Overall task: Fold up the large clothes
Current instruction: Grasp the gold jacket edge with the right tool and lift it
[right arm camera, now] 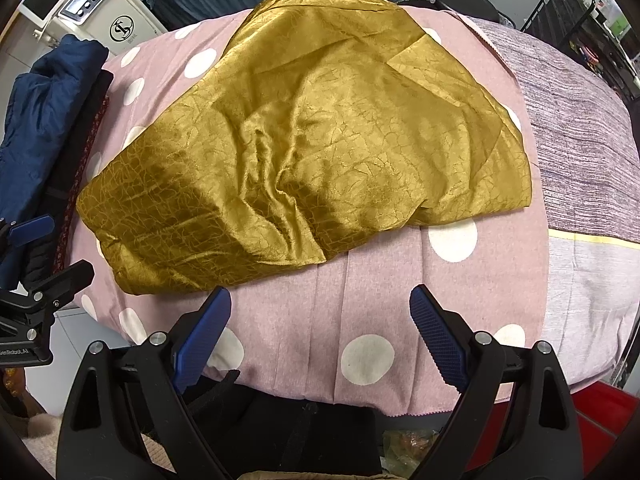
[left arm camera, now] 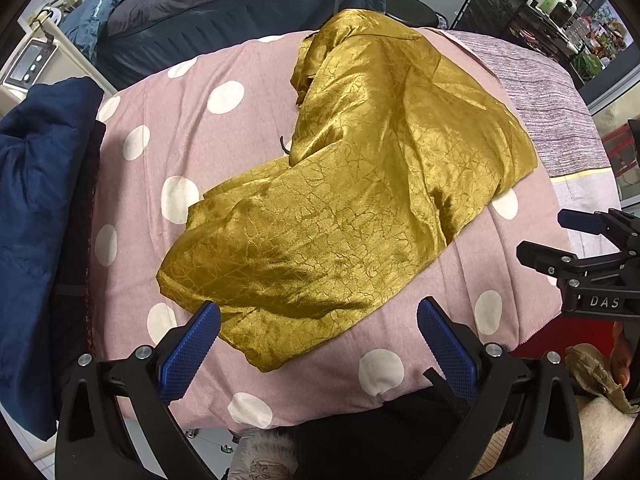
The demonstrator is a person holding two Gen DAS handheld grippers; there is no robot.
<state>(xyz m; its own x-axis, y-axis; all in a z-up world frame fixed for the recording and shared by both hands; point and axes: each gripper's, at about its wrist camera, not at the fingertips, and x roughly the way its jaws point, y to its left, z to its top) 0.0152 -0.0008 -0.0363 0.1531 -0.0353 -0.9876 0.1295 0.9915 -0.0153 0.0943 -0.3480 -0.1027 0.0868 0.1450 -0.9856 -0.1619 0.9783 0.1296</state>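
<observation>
A heap of dark navy quilted fabric [left arm camera: 36,200] hangs at nine o'clock. The crumpled golden-yellow satin garment [left arm camera: 352,184] lies on the pink polka-dot bedspread [left arm camera: 168,120], its long axis running from seven toward one o'clock. Bare spread borders its near edge. The left gripper [left arm camera: 318,344] and right gripper [right arm camera: 320,332] hover there, jaws spread, holding nothing.
</observation>
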